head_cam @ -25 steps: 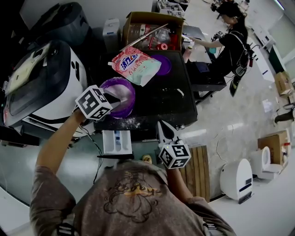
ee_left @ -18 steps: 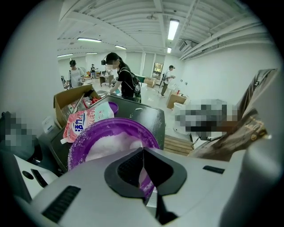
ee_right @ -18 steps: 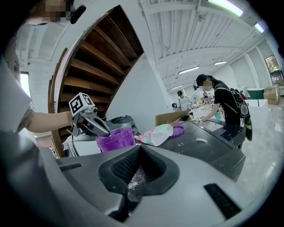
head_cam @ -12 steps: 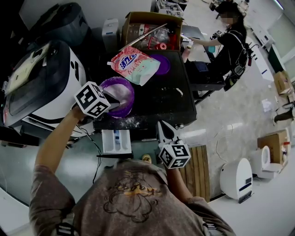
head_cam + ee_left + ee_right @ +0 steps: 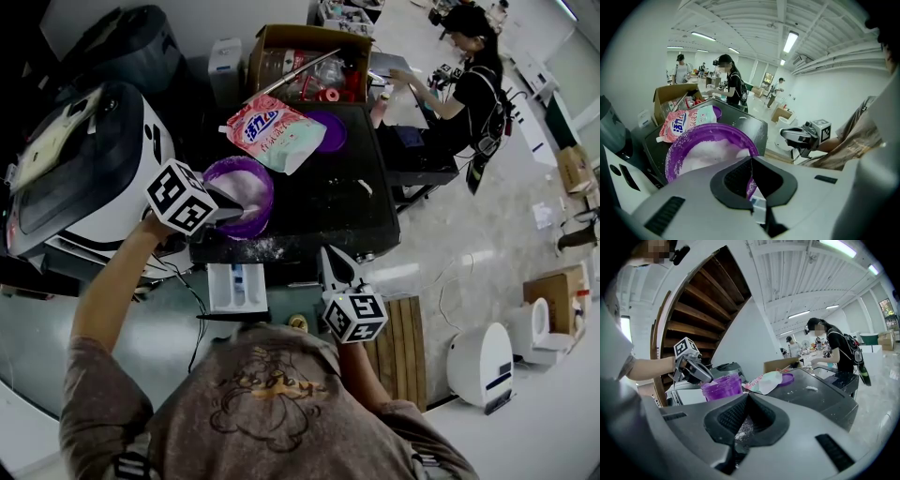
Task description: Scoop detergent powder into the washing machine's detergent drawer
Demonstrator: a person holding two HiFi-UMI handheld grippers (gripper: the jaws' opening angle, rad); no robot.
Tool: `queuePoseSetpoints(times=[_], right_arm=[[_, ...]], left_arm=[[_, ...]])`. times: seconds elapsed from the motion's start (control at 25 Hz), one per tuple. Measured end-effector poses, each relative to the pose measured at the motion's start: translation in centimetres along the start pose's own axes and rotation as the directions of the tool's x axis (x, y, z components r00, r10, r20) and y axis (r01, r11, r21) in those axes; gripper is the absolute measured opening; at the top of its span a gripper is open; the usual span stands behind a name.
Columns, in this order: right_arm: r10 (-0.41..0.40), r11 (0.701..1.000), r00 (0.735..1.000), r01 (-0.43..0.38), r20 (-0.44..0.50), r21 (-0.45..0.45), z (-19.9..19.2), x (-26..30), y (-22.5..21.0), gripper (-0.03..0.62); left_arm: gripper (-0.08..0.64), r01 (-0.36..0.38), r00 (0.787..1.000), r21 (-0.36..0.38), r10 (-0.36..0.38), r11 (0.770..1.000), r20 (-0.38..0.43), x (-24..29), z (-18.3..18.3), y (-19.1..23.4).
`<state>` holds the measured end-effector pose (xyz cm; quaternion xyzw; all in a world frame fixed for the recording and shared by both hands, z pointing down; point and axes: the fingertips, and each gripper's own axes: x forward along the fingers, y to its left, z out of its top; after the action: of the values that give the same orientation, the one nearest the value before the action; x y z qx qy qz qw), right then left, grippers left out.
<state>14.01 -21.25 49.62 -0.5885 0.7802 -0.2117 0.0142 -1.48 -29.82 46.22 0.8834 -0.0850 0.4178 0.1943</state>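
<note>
Centre-left, the left gripper (image 5: 223, 202) clamps a scoop handle (image 5: 757, 205) over the purple tub (image 5: 266, 187). Lower centre, the right gripper (image 5: 330, 258) is clenched on nothing.

Purple tub (image 5: 712, 129): translucent glossy plastic, grainy white powder (image 5: 708, 152) inside. Pouch (image 5: 274, 131) behind tub: shiny film (crinkled). Black top (image 5: 328, 202) under tub: smooth, glossy.

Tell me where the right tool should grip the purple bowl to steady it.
I'd pinch the near-right rim of the purple bowl, coming from the front right. It stands upright and open; the left tool, shut on a white scoop, fills its left side, and the detergent bag lies behind.
</note>
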Motion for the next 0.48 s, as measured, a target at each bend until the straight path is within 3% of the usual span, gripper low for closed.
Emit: queuePoseSetpoints(times=[0.48], right_arm=[[0.022, 1.000, 1.000, -0.022, -0.008, -0.006, -0.1, 0.4, 0.9, -0.003]], left_arm=[[0.023, 0.068, 0.986, -0.155, -0.043, 0.986, 0.160, -1.8, 0.2, 0.3]])
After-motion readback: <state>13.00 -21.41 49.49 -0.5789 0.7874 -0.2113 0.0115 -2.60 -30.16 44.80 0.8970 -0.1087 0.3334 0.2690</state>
